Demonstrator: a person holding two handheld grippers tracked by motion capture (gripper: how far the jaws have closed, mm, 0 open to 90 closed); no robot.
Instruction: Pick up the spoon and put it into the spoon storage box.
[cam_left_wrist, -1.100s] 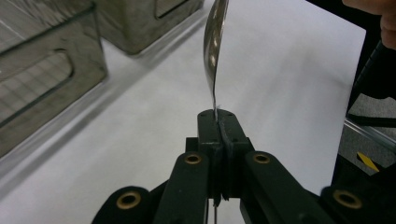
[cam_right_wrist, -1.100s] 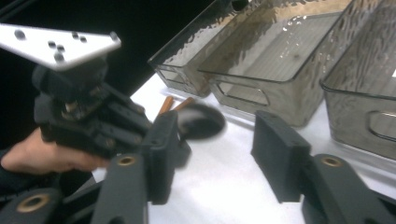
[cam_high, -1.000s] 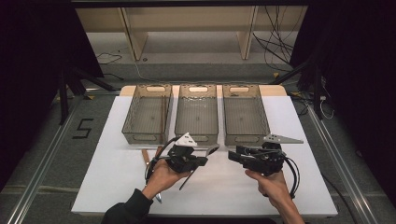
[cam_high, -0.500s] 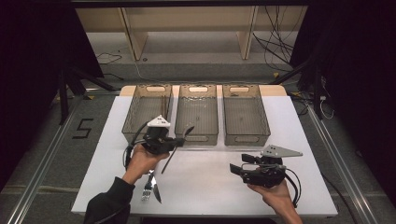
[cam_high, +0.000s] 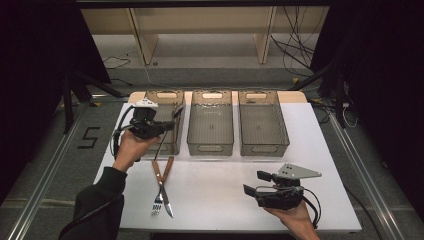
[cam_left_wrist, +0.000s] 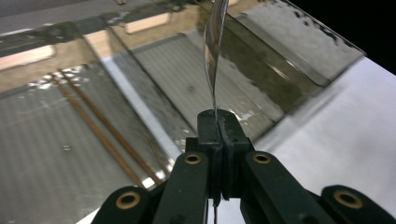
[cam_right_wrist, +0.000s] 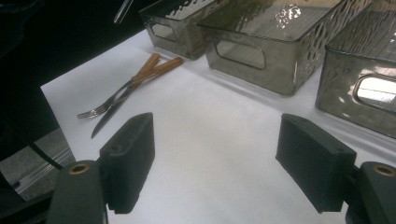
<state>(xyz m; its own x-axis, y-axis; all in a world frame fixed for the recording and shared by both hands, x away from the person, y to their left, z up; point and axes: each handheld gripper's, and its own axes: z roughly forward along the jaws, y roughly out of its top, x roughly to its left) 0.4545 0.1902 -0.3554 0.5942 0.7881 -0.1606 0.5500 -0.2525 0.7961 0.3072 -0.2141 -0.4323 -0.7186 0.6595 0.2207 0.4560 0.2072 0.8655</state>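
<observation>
A: Left gripper, state & pos.?
B: Jaws clamped on thin metal utensil, over left bin; chopsticks lie inside bin.
A: Right gripper?
B: Jaws wide, nothing betw. them, low over white table. Fork & knife crossed nr front-left.

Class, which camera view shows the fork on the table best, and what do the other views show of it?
The right gripper view: the fork lies near, its tines and wooden handle clear, crossing the knife. The high view shows it smaller, tines toward the person. The left gripper view looks at the bins instead.
</observation>
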